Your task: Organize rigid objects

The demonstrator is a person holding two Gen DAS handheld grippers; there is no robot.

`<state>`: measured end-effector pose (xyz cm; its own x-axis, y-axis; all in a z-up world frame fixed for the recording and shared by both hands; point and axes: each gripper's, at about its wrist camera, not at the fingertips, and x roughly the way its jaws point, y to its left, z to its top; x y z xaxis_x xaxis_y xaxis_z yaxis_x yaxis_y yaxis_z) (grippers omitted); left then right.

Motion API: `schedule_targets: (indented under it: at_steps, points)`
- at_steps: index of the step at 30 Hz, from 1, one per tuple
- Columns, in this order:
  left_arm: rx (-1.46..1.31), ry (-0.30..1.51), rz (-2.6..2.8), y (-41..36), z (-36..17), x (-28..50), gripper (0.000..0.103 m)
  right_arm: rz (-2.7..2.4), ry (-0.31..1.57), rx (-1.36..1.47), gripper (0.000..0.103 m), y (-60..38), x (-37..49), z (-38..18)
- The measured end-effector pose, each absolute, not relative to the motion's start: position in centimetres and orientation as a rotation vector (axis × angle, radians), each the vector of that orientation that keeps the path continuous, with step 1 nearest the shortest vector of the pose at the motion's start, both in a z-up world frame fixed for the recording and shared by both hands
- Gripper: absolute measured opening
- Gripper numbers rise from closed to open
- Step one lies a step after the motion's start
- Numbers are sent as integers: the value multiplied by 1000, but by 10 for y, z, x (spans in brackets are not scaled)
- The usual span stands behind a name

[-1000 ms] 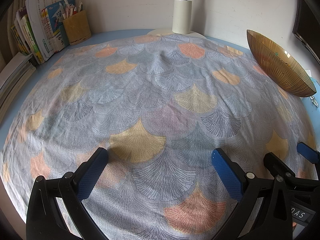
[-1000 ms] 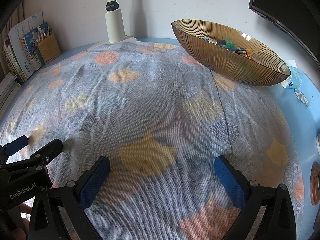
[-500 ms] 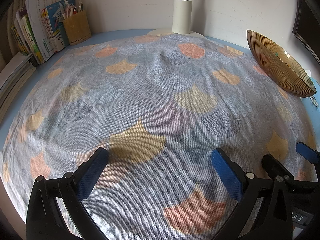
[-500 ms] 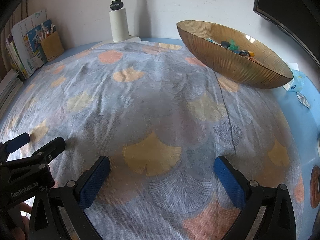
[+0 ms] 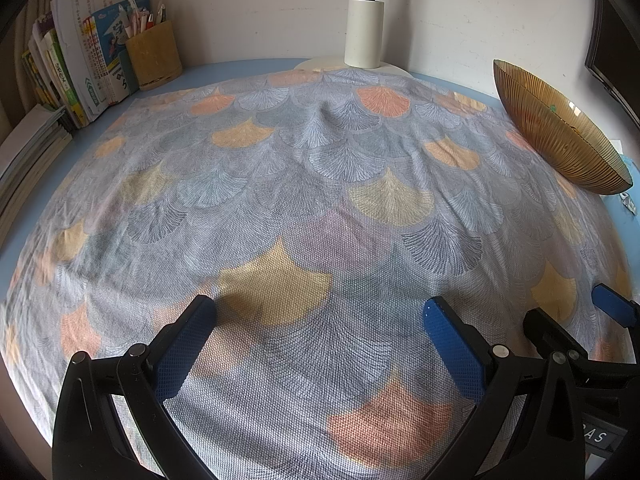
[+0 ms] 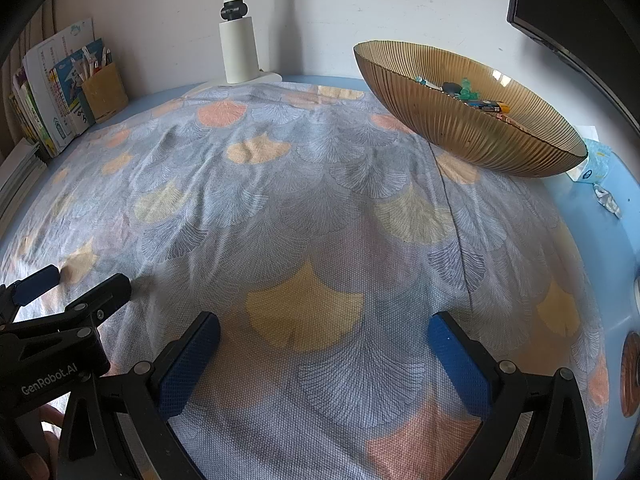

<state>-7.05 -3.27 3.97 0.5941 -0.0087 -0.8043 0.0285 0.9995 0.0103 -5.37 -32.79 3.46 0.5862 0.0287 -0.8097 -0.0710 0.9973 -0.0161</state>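
**Right tool pulls back from the bowl; both tools empty**

Since a second ago the right wrist view has drawn back and turned a little, so the amber bowl (image 6: 472, 120) sits further toward the upper right of that frame, while the left wrist view is nearly unchanged. White lettering "GenRobot.AI" reads on the black body of the left tool (image 6: 76, 280) at the lower left of the right wrist frame; in the left wrist frame a label at the lower right shows only "AS", the rest cut off by the edge. Book covers (image 5: 96, 64) at the upper left carry print too small to read.

The bowl's long axis runs from upper left to lower right in both frames, its opening tipped upward. Small rigid items (image 6: 468, 94) lie inside it: a green piece, a dark one and a slim yellow-tipped stick; their exact kinds are hard to make out, and from the left wrist only the ribbed outer wall (image 5: 556, 132) shows.

Left tool (image 5: 316, 332) is released, blue pads wide apart over the patterned cloth (image 5: 320, 200). Right tool (image 6: 324, 344) is likewise spread and holds nothing. A white lamp post (image 6: 238, 48) stands on the blue counter (image 6: 592, 220) at the top centre.
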Motion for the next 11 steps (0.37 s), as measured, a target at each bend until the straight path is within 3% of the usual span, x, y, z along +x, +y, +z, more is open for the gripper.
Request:
schedule_targets:
  at_steps: [11]
  points:
    - [23, 934, -21, -33, 40, -70, 103, 58, 943, -48, 103, -328, -54, 35]
